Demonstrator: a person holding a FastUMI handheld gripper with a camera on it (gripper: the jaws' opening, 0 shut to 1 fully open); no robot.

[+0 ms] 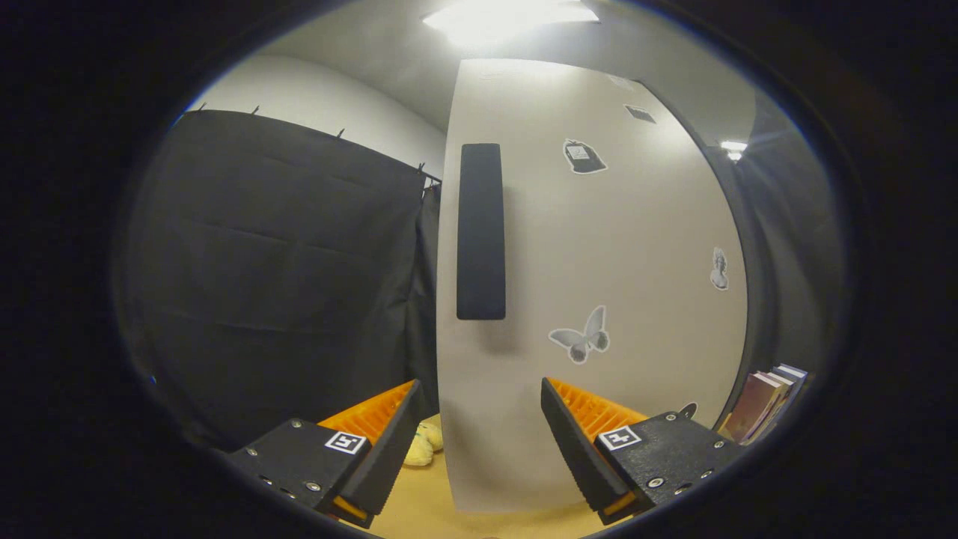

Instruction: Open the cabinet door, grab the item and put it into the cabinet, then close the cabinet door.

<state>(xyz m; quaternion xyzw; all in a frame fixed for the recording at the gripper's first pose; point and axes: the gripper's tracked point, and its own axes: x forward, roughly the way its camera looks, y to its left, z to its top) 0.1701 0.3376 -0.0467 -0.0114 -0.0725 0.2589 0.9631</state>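
Gripper: the gripper (479, 430) has its two fingers spread wide apart and nothing is held between them; they touch nothing.
Cabinet door: the pale cabinet door (599, 247) stands swung out, its free edge facing the gripper, and the lower part of that edge sits in the gap between the fingers, just ahead of them.
Handle: a long dark handle (480, 230) runs upright on the door, close to the door's free edge and well above the fingers.
Stickers: a butterfly sticker (582, 337) sits on the door below and to the right of the handle; a dark sticker (583, 156) sits to the right of the handle's top; a small pale sticker (718, 269) lies near the door's far edge.
Item: a yellowish soft item (423, 443) lies on the wooden surface (419, 509) just left of the door's lower edge, close beside the left finger; what it is cannot be told.
Books: a row of books (763, 404) stands beyond the door's far side, past the right finger.
Curtain: black cloth (277, 277) hangs left of the door.
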